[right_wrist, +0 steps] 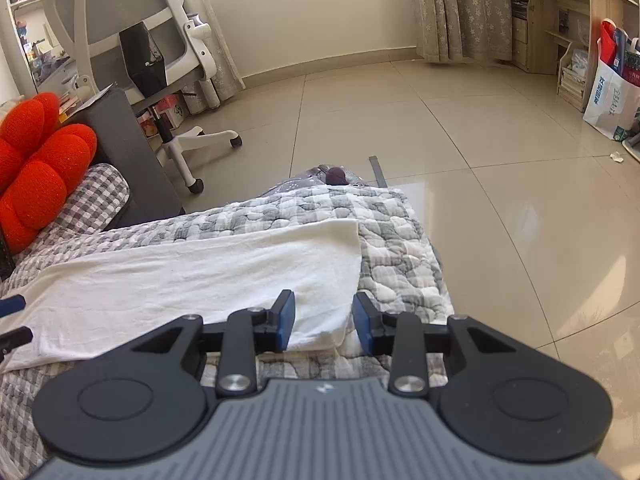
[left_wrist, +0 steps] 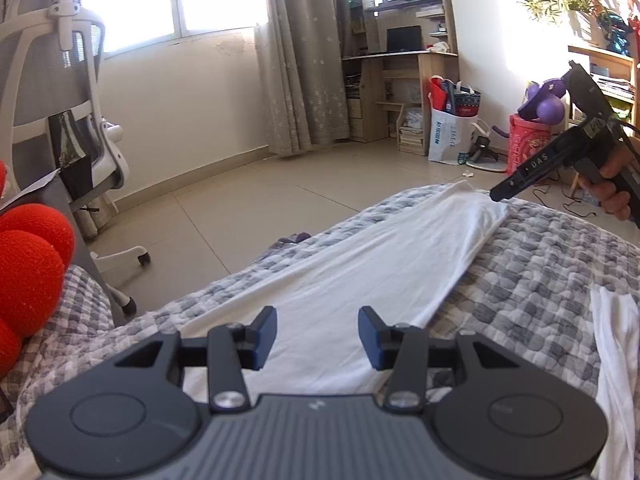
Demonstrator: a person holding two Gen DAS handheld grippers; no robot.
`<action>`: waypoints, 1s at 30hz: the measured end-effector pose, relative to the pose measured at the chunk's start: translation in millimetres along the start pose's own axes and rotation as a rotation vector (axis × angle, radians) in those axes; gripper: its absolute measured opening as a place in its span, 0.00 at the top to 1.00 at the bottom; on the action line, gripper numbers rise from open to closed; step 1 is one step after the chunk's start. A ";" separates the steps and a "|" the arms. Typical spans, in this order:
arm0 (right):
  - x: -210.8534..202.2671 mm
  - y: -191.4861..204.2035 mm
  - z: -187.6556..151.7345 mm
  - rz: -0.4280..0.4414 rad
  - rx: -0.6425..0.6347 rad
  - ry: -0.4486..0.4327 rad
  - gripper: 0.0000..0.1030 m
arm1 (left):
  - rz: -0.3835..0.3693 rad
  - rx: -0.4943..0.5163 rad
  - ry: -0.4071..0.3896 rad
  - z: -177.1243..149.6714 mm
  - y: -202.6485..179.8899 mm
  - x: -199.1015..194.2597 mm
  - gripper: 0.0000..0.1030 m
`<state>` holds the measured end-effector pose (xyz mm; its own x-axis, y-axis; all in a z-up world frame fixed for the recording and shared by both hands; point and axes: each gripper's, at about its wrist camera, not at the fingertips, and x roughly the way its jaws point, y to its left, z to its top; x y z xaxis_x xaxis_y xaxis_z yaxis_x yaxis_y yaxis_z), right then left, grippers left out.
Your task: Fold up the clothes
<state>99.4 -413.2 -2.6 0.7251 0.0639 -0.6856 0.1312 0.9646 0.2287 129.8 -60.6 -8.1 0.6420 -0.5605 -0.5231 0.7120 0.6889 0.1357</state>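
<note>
While white garment (left_wrist: pixel 360 276) lies flat on checked quilt (left_wrist: pixel 540 280) — both grippers' jaws released, gripping nothing.

The left tongs' (left_wrist: pixel 318 338) body hides the white garment's (left_wrist: pixel 360 264) near end; a second white cloth (left_wrist: pixel 616 344) (right edge) is cut off.

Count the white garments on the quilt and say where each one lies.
2. A long white garment stretches along the checked quilt between the left gripper and right gripper. A second white cloth lies at the left view's right edge, partly cut off.
</note>
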 end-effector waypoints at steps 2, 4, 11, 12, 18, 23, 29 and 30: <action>-2.7 -1.8 -3.4 0.019 0.014 0.004 0.65 | -0.037 0.030 0.005 -4.2 -9.8 2.6 0.55; -1.1 -4.3 -4.6 0.028 0.028 0.011 0.65 | -0.054 0.052 0.016 -8.2 -16.6 7.2 0.55; 5.2 -9.6 -13.1 0.043 0.049 -0.013 0.94 | -0.040 0.055 0.032 -18.1 -30.2 17.8 0.63; 4.8 -10.1 -14.1 0.041 0.048 -0.020 0.96 | -0.041 0.052 0.035 -17.0 -31.4 18.6 0.81; -4.9 -13.5 -14.5 -0.018 0.012 -0.060 0.98 | -0.057 0.035 0.033 -11.8 -38.8 18.4 0.99; -10.7 -21.4 -14.4 -0.079 -0.014 -0.065 0.98 | -0.092 0.017 0.039 -11.3 -43.1 19.9 0.99; 0.3 -24.5 -22.3 -0.101 -0.017 -0.039 0.98 | -0.134 -0.005 0.047 -10.7 -48.2 21.6 0.99; 0.8 -23.5 -21.9 -0.101 -0.022 -0.040 0.98 | -0.141 -0.009 0.048 -10.6 -49.0 21.9 0.98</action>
<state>82.1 -430.2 -23.7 0.7352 -0.0441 -0.6764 0.1906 0.9711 0.1438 106.0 -101.7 -35.1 0.5218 -0.6294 -0.5759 0.7912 0.6095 0.0507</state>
